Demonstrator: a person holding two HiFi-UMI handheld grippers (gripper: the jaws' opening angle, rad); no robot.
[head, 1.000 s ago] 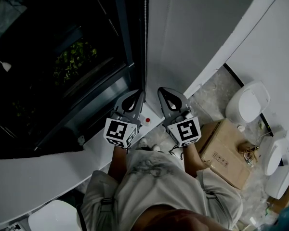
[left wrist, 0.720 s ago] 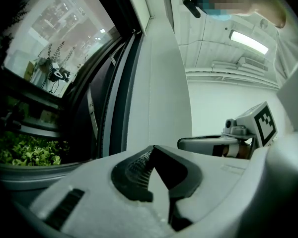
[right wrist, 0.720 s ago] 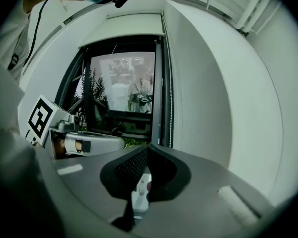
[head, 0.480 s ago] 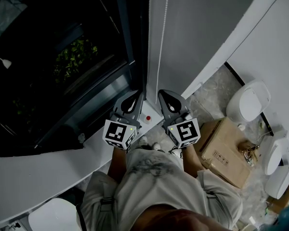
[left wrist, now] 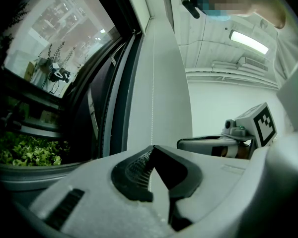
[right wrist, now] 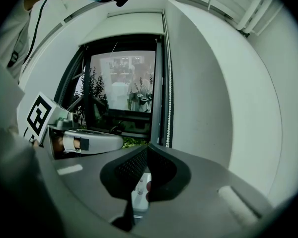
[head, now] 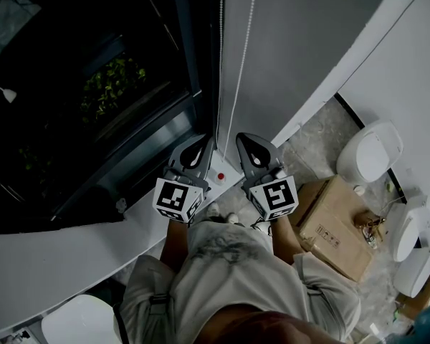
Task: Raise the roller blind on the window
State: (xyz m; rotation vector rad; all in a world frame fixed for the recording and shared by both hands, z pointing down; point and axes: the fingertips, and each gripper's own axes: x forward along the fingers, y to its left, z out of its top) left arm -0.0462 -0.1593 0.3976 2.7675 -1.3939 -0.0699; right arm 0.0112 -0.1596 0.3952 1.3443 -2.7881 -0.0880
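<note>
Fingers (left wrist: 135,168) of the left gripper (left wrist: 152,149) are clenched tip to tip on one strand of the bead chain (left wrist: 152,103). The strand meets the tips from above and shows again in the gap behind them. Fingers (right wrist: 130,170) of the right gripper (right wrist: 146,148) are also closed at the tips, with nothing clamped. Through the gap behind them only a small white box with a red button (right wrist: 140,192) shows, resting on the sill (head: 57,264). A chain strand passes just right of these tips and drops behind the right-hand finger; contact there cannot be made out.

Both grippers point level at the window (head: 57,120), side by side, the left one next to the dark frame (head: 193,63). In the head view two chain strands run up from between the grippers and are cut off by the top edge. Long axis of the chain: vertical.

Roller blind (right wrist: 129,26): seen only in the right gripper view, as a pale band across the top of the window opening, long axis horizontal. Whether this band is cloth or casing cannot be told. Glass below it is uncovered, with green plants (head: 111,84) outside. The head view cuts off the top of the window.

On the floor (head: 315,142) to the right — a cardboard box (head: 333,228) and several white rounded objects (head: 369,153), too small to identify.
</note>
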